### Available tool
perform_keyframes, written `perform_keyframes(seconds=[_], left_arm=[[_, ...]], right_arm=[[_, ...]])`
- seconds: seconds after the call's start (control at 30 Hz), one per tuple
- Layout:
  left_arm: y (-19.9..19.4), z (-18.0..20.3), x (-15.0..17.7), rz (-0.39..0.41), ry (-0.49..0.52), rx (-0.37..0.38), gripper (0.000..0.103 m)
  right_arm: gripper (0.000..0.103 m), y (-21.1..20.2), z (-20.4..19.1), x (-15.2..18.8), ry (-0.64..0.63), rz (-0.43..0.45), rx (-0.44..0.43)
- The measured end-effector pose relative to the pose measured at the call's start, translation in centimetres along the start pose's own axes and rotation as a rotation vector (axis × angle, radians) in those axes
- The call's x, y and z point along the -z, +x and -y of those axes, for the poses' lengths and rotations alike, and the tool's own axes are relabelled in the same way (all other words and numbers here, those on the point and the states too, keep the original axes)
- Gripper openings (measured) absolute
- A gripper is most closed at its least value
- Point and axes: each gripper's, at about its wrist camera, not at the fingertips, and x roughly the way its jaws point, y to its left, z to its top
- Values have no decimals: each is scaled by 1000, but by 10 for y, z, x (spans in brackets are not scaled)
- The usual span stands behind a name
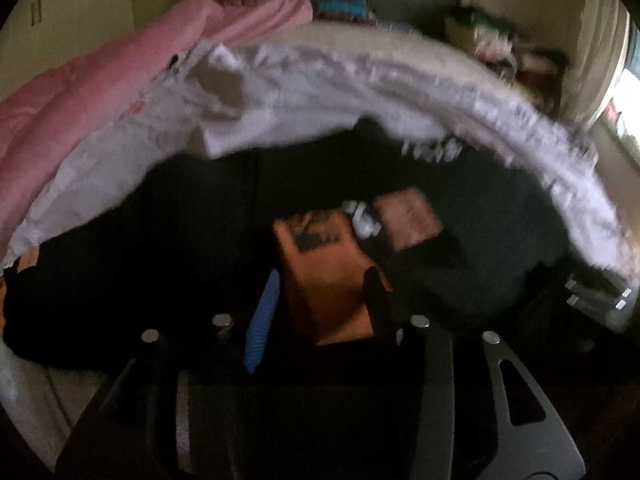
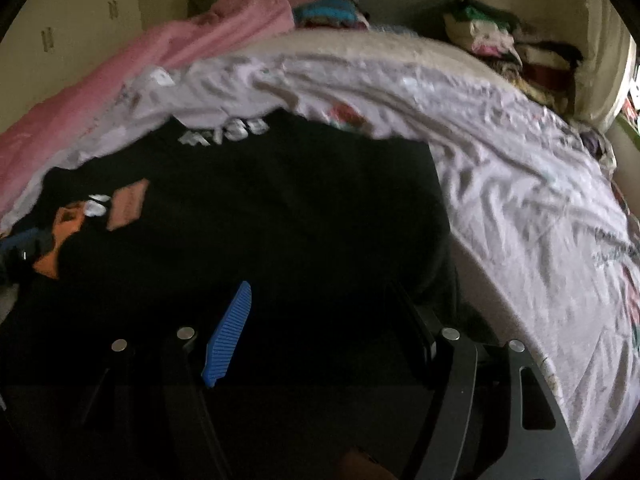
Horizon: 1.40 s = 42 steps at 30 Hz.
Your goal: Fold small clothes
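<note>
Both grippers hang over a black shirt (image 2: 248, 208) spread on the bed. Left gripper (image 1: 320, 300) stands partly open astride its orange patch (image 1: 328, 280); right gripper (image 2: 320, 312) gapes wide, empty. Beyond lie a white sheet (image 2: 500, 168) and pink blanket (image 1: 80, 92).

1. I see a bed with a pale, wrinkled sheet (image 2: 500, 168) filling most of both views.
2. A pink blanket (image 2: 132, 76) lies bunched along the sheet's left edge.
3. A heap of mixed clothes (image 2: 508, 44) sits at the sheet's far right corner.
4. Teal fabric (image 2: 326, 12) shows behind the blanket's far end.
</note>
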Motion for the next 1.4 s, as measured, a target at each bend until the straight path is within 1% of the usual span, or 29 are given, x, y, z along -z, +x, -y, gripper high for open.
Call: perform_keyframes(seconds=[0.07,0.1,0.17,0.23,0.33,0.4,0.47,0.53,0.6,0.63,0.67,0.73,0.8,0.9,0.97,1.13,1.4], left_arm=[[8,-5,5,-30,-17,-7,38],[8,-7,7,-30,-30,-4,38],[3,-8,8,-16,-26,-19,38],[-5,-9,10,3,-26,-26,38],[-17,-13,13,25,-33,-35,44],[-26,-17,14,44,-40,-39,53],[-34,-23,16,60,-48,-59,58],[-41,-28,18,73,-61,-67,62],[-51,-35,22,96,-79,-77,73],[-55,-37,23,106,-83,-79,75],[-61,-41,25,121,-89,-84,80],[-68,-45,27,137,-97,-98,84],[-75,-52,29,154,-109,-123,91],[-82,-61,32,168,-133,-157,93],[-86,-70,35,170,-159,-154,93],[-91,-90,40,169,-209,-175,93],[-95,-110,45,177,-254,-187,93]], right_arm=[[70,1,0,0,5,-2,-2],[70,0,-1,0,-1,3,6],[70,-6,-4,1,-7,22,8],[71,-16,-5,2,2,43,-22],[77,-33,-10,2,1,85,-47],[80,-44,-16,1,-2,111,-69],[86,-55,-24,1,-15,133,-92],[89,-62,-34,1,-31,152,-108],[93,-68,-43,1,-50,163,-123],[95,-71,-49,2,-63,167,-130],[95,-73,-55,2,-76,174,-133],[96,-78,-65,2,-99,184,-142],[97,-82,-74,2,-117,194,-148],[98,-87,-87,1,-138,204,-162],[98,-90,-95,0,-153,211,-167],[98,-95,-117,-1,-192,226,-177],[98,-98,-142,-4,-232,236,-196]])
